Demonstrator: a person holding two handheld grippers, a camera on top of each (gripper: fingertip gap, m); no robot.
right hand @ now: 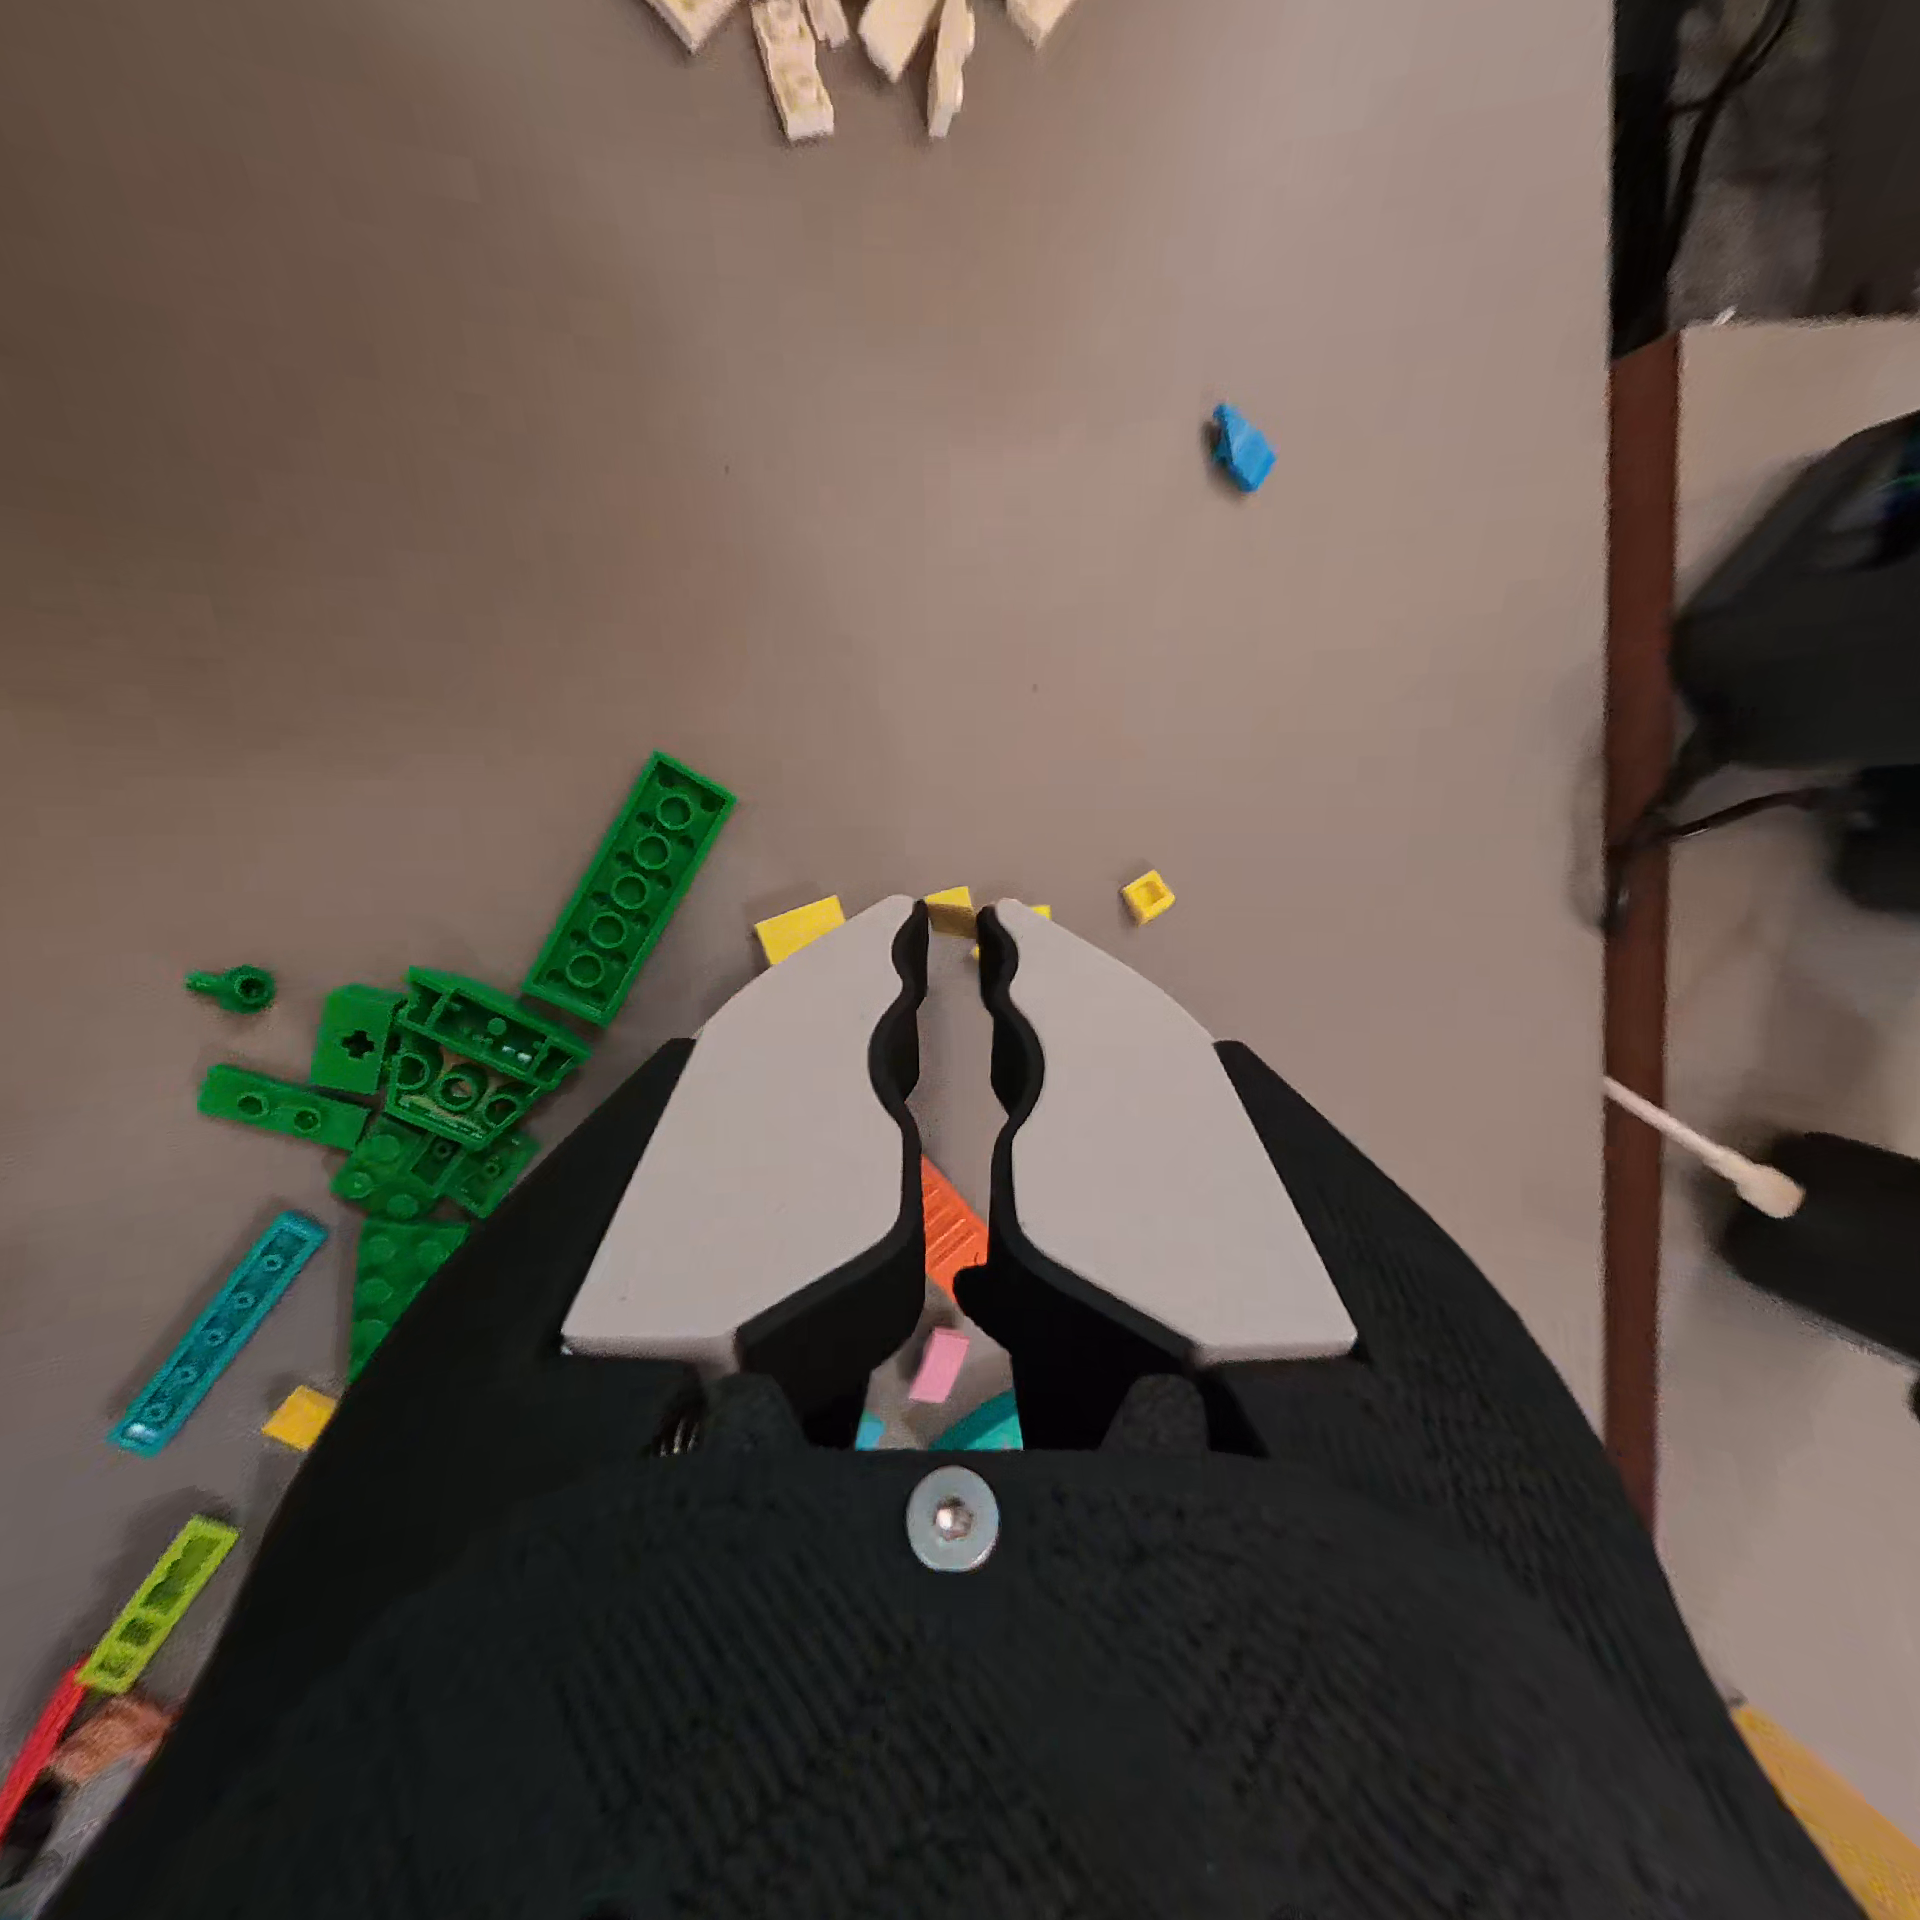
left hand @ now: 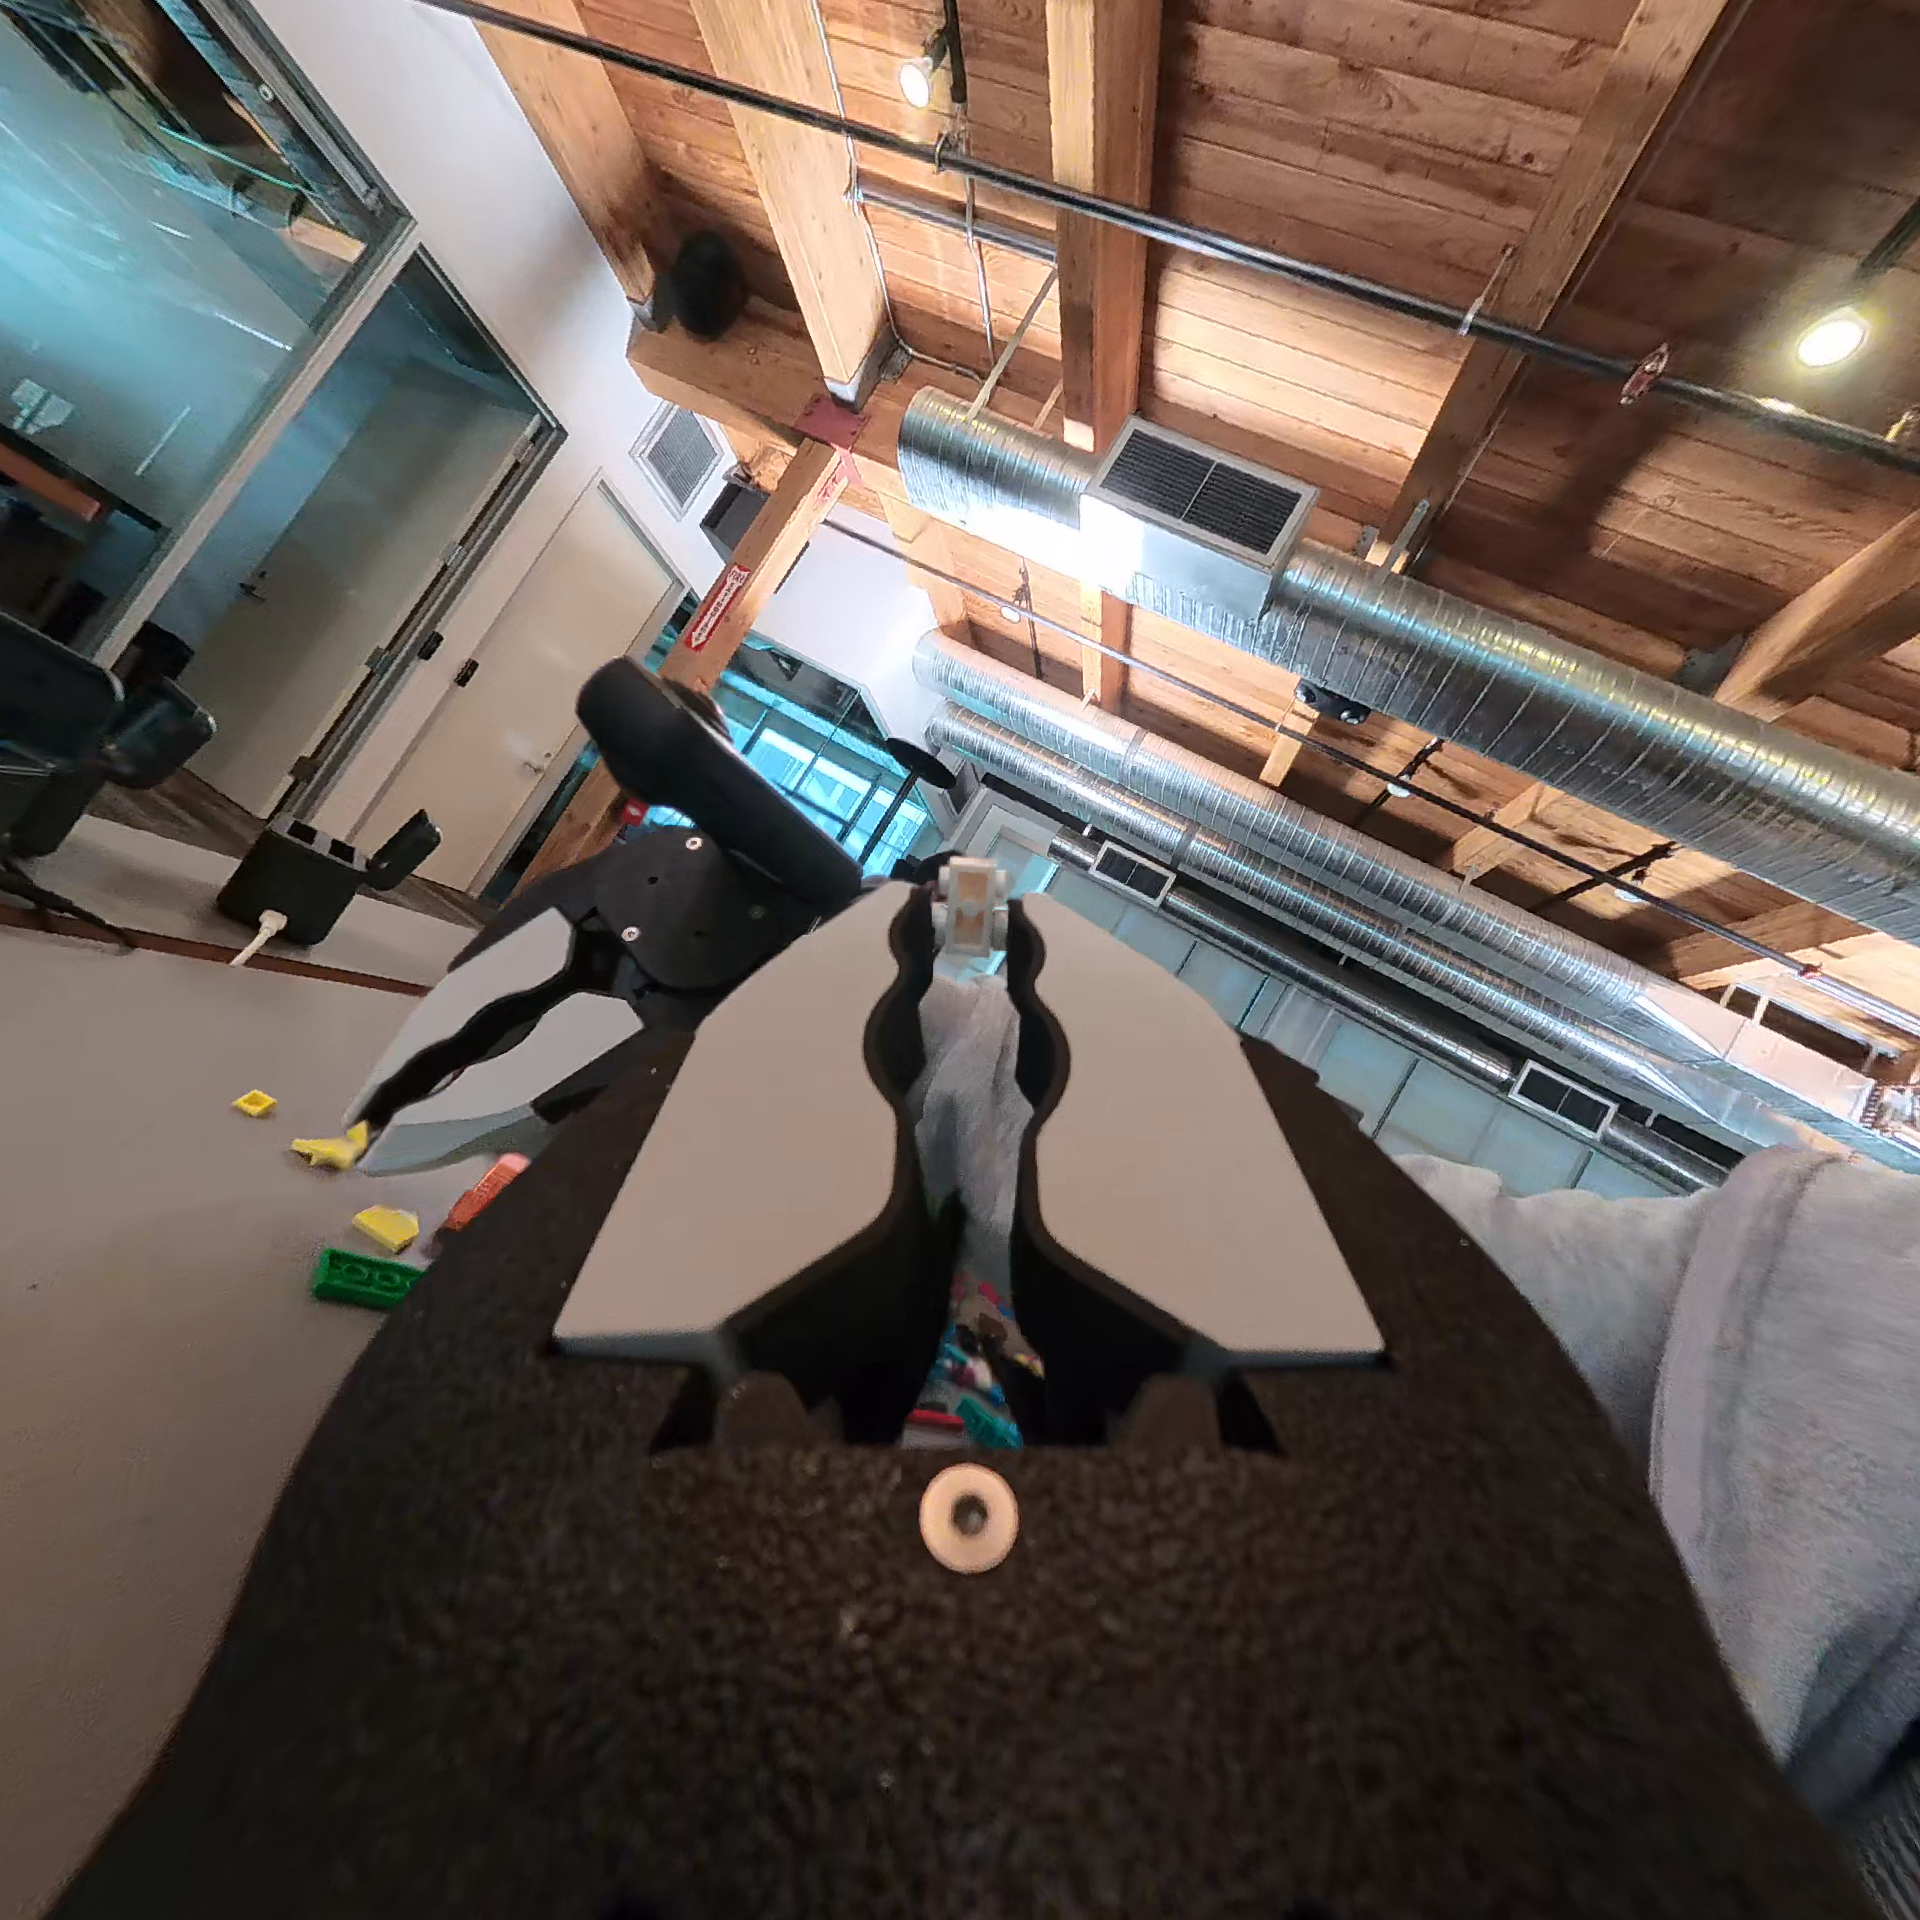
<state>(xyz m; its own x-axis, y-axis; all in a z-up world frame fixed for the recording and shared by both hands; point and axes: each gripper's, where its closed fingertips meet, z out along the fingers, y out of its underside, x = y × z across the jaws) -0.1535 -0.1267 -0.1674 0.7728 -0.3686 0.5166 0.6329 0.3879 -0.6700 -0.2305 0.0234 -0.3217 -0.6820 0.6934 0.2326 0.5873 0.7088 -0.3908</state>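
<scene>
Grey and matte, the counter (right hand: pixel 1039 520) carries scattered plastic building pieces, with a wood-beamed ceiling and silver ducts showing above in the left wrist view.

Along the counter's left side in the right wrist view lie a translucent teal studded strip (right hand: pixel 218 1330) and a heap of green plastic plates (right hand: pixel 447 1091), with a long green studded plate (right hand: pixel 629 888) leaning out of it. Just beside the right gripper's left finger sits a flat yellow tile (right hand: pixel 795 925).

The right gripper (right hand: pixel 951 920) is down at the counter with its jaws nearly together around a small yellow plastic brick (right hand: pixel 951 906); whether the pads actually press on it I cannot tell. A tiny yellow square piece (right hand: pixel 1146 896) lies just to its right, a blue sloped brick (right hand: pixel 1242 445) well apart, and a cluster of cream pieces (right hand: pixel 862 52) at the far edge.

The left gripper (left hand: pixel 968 906) is raised off the counter and clamps a small light-grey plastic piece with tan inlay (left hand: pixel 968 902) at its fingertips, a grey cloth (left hand: pixel 1714 1351) behind it.

These pieces look light, rigid and smooth, so likely slippery; taking them across flat parallel sides seems safest.
</scene>
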